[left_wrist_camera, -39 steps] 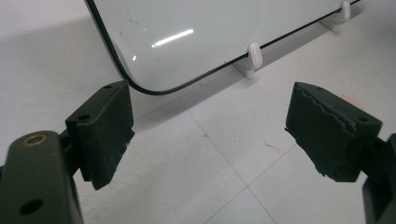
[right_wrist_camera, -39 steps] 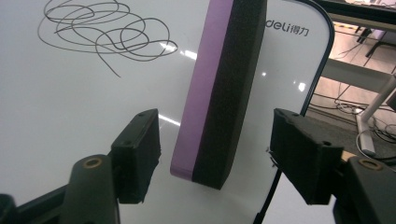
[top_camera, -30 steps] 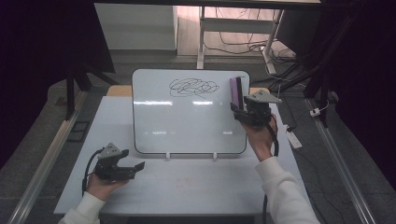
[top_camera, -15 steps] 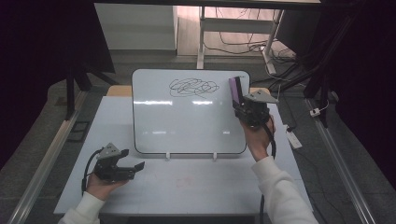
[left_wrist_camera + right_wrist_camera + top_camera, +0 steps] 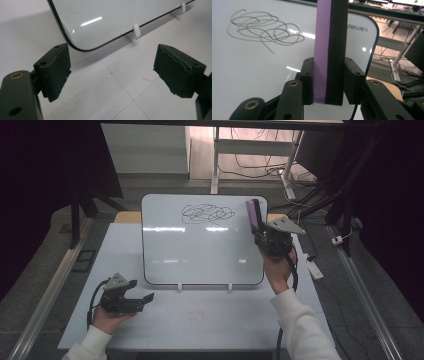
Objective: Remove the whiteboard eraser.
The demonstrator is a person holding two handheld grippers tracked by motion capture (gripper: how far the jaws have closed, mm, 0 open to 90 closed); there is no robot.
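Right gripper (image 5: 328, 82) just closed, clamping eraser (image 5: 331, 37) upright, ready for scribble (image 5: 264, 31) on whiteboard (image 5: 200, 255); left gripper (image 5: 112, 72) open, empty.

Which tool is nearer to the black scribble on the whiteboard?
Right. The right tool, gripping the eraser, is just beside the scribble; the left tool is below the whiteboard.

Left gripper (image 5: 145, 297): matte black body, grey three-cornered plate on top, black cable looping back from its rear. Its pads (image 5: 55, 71) are thick dark foam blocks with wavy edges and small recessed screw holes. Right gripper (image 5: 329, 79): black link arms carrying brass-coloured pivot bushings just behind the pads; grey plate on top, black cable behind. Both sleeves (image 5: 305, 332) are white.
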